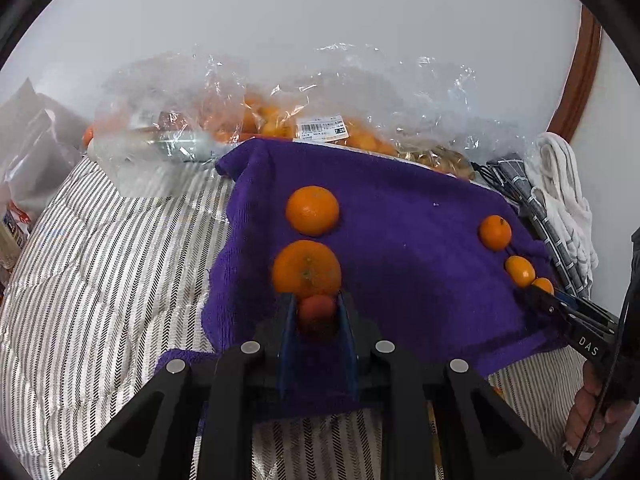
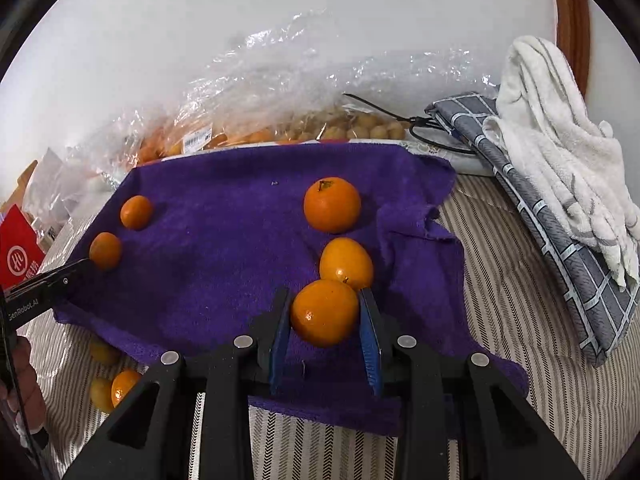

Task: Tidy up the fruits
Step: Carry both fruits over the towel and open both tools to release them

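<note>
Two hand-held claws reach over a purple towel (image 2: 224, 216) spread on a bed with a striped quilt (image 1: 100, 260). The left claw (image 1: 318, 312) is clamped on a small reddish-orange fruit (image 1: 317, 313), held just behind two larger mandarins (image 1: 307, 268) that sit in a line running away from the claw on the towel's left part. The right claw (image 2: 325, 312) is clamped on a round mandarin (image 2: 325, 312), held against the near end of a second line on the towel's right part: an oval fruit (image 2: 346, 264) and, beyond it, a round one with its stem (image 2: 332, 205) facing up.

So the sorting looks partly done. Two columns are forming, each with two fruits down and a third carried in, not yet released. Plenty seems left: clear plastic bags (image 2: 256, 92) at the far edge of the towel hold many more orange fruits, and a few loose ones (image 2: 120, 386) lie on the quilt near the person's hand (image 2: 24, 384).

The oval fruit's long axis lies roughly across the column, tilted, its stem end towards the right claw. The fruit in the left claw is shadowed, so its stem direction cannot be made out. A white towel (image 2: 560, 152) and a grey checked cloth (image 2: 560, 248) lie off to the right.
</note>
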The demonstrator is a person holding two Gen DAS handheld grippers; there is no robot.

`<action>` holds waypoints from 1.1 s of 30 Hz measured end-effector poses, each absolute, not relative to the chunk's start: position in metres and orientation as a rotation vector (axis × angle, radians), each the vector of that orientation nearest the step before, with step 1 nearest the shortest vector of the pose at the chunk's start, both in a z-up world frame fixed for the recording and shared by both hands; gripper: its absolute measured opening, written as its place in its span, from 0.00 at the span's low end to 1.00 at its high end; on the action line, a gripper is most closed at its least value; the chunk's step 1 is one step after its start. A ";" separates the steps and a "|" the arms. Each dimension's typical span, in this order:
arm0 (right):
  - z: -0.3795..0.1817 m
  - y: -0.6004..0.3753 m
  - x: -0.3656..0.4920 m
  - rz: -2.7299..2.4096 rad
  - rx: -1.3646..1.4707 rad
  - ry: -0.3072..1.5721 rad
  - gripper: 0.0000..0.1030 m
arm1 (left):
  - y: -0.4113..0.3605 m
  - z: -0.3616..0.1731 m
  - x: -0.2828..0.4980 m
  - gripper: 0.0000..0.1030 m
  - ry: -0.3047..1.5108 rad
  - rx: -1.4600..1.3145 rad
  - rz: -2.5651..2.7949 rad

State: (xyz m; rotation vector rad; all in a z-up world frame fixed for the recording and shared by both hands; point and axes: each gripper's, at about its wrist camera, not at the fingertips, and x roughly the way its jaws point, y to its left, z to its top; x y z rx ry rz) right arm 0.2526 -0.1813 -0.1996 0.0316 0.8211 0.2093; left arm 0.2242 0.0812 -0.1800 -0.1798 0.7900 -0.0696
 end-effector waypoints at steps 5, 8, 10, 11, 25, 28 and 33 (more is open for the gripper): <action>-0.205 -0.179 0.256 0.193 0.016 0.837 0.31 | 0.081 -0.180 0.224 0.20 0.791 -0.188 -0.070; -0.206 -0.176 0.255 0.185 -0.007 0.835 0.32 | 0.080 -0.180 0.224 0.20 0.791 -0.176 -0.062; -0.206 -0.174 0.254 0.180 -0.017 0.833 0.32 | 0.080 -0.180 0.224 0.20 0.788 -0.170 -0.059; -0.206 -0.174 0.255 0.178 -0.016 0.831 0.32 | 0.079 -0.180 0.224 0.20 0.789 -0.168 -0.055; -0.198 -0.165 0.247 0.250 -0.024 0.779 0.58 | 0.073 -0.173 0.218 0.58 0.768 -0.187 -0.092; -0.192 -0.162 0.239 0.257 -0.036 0.729 0.62 | 0.070 -0.169 0.214 0.58 0.739 -0.174 -0.091; -0.183 -0.166 0.231 0.262 0.008 0.661 0.62 | 0.076 -0.165 0.208 0.58 0.704 -0.182 -0.046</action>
